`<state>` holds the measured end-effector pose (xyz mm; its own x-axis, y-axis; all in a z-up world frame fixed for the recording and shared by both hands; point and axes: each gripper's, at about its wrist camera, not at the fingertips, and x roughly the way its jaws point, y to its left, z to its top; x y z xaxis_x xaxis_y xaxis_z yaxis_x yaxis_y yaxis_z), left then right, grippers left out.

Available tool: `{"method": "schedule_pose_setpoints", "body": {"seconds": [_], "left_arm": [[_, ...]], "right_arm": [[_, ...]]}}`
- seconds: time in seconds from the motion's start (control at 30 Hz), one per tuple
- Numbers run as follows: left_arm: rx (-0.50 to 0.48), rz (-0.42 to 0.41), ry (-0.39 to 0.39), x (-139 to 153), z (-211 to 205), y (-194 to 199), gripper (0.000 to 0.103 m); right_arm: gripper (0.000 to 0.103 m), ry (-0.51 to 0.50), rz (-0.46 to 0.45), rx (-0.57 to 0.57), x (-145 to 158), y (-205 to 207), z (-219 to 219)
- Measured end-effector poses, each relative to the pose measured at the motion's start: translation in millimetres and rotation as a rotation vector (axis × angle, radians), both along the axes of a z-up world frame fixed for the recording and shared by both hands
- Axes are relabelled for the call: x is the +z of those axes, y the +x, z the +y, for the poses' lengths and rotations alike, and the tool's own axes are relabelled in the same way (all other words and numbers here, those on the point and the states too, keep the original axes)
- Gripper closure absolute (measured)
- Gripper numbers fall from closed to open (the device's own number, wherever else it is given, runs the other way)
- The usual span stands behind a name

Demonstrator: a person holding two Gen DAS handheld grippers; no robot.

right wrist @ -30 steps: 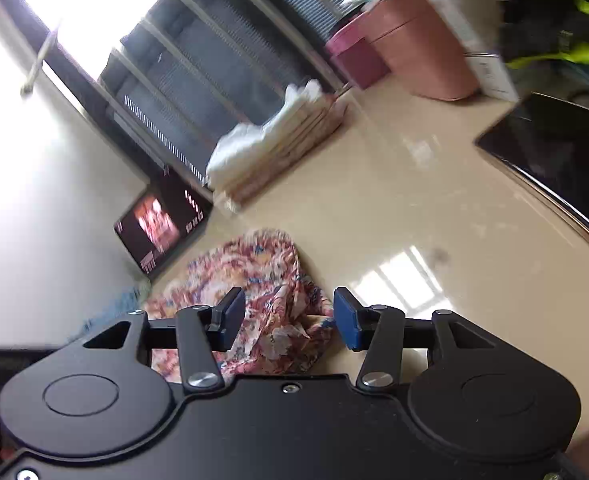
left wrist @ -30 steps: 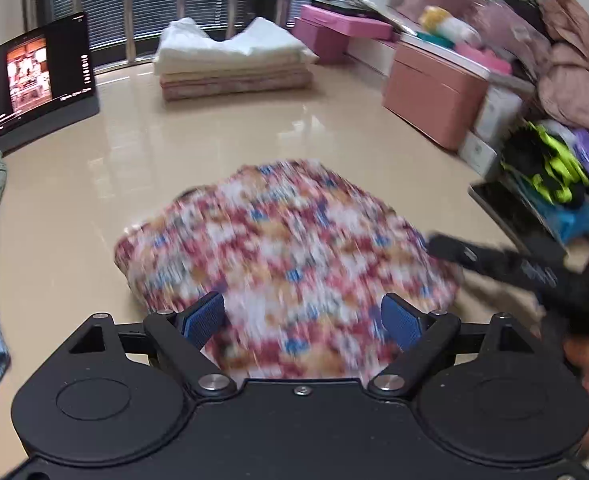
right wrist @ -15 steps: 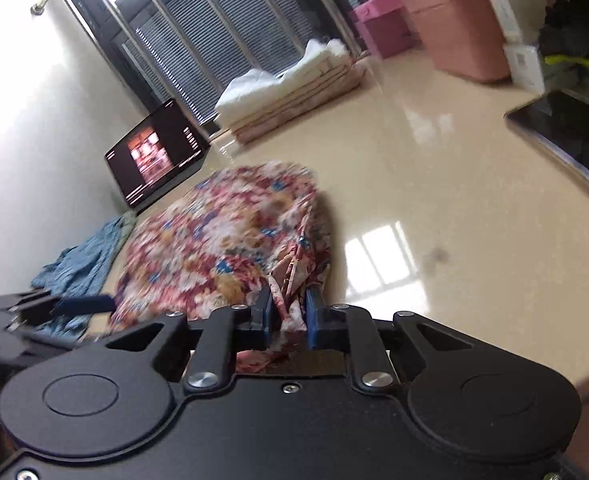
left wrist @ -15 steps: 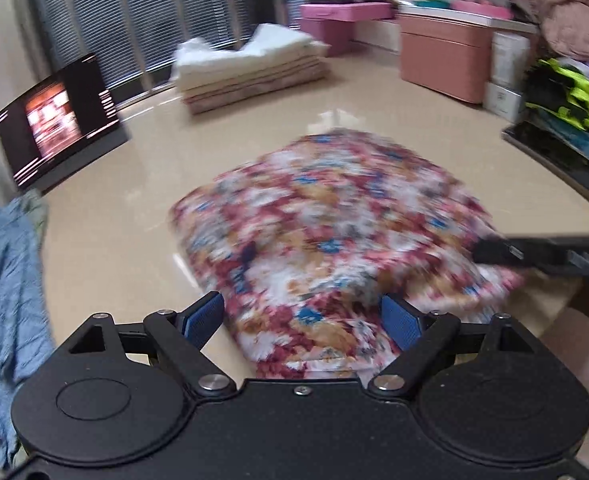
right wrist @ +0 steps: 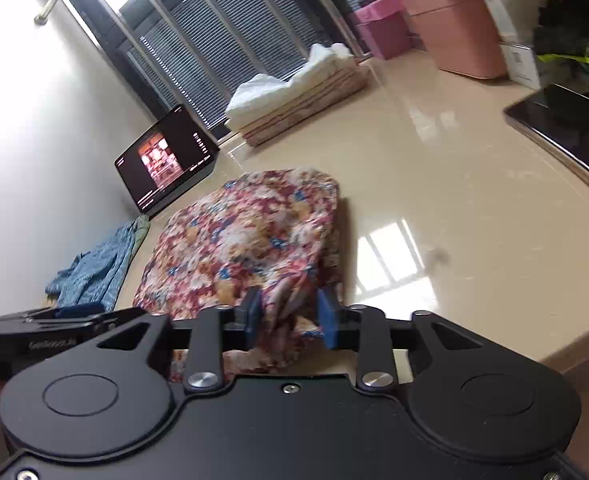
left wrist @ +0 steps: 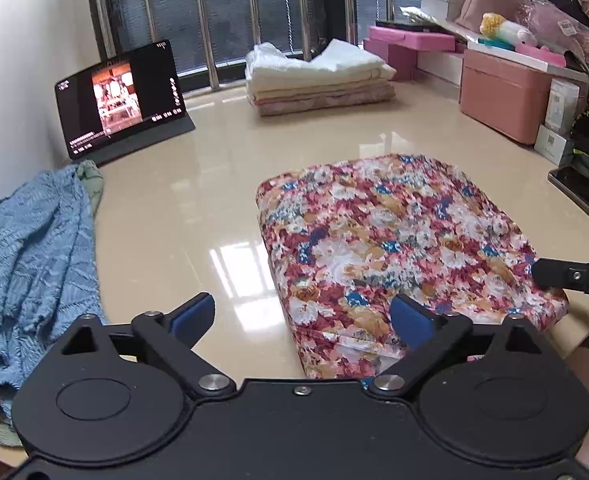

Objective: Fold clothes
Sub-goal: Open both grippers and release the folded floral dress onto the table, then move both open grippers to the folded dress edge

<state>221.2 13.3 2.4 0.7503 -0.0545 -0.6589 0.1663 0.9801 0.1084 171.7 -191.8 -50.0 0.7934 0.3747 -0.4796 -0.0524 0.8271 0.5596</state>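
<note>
The floral garment [left wrist: 394,248] lies folded into a thick rectangle on the glossy beige floor [left wrist: 182,216], near its front edge. The right gripper [right wrist: 290,316] has the cloth's corner folds bunched between its blue pads, which are opening and stand apart from the fabric. The left gripper [left wrist: 302,318] is spreading wide over the garment's near left corner, gripping nothing. A crumpled blue garment [left wrist: 30,264] lies to the left, a lit tablet [left wrist: 122,96] behind it. Folded blankets [left wrist: 318,76] are stacked by the window. Pink storage boxes [left wrist: 502,96] stand closed at right, their contents unseen; toys and bags sit on top.
</note>
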Motion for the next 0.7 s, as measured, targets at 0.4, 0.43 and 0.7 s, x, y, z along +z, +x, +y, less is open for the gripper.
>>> {"method": "schedule_pose_setpoints", "body": {"seconds": [0.4, 0.43, 0.7], "left_arm": [[-0.010, -0.050, -0.027, 3.2, 0.9, -17.1, 0.000], [-0.010, -0.054, -0.033, 2.8, 1.9, -18.2, 0.000], [0.033, -0.080, -0.151, -0.4, 21.4, -26.1, 0.000]], "right_arm": [[0.003, -0.064, -0.050, -0.017, 9.1, -6.6, -4.9], [0.001, -0.093, -0.056, -0.015, 11.3, -7.1, -1.7], [0.001, -0.285, -0.100, 0.012, 20.8, -12.8, 23.5]]}}
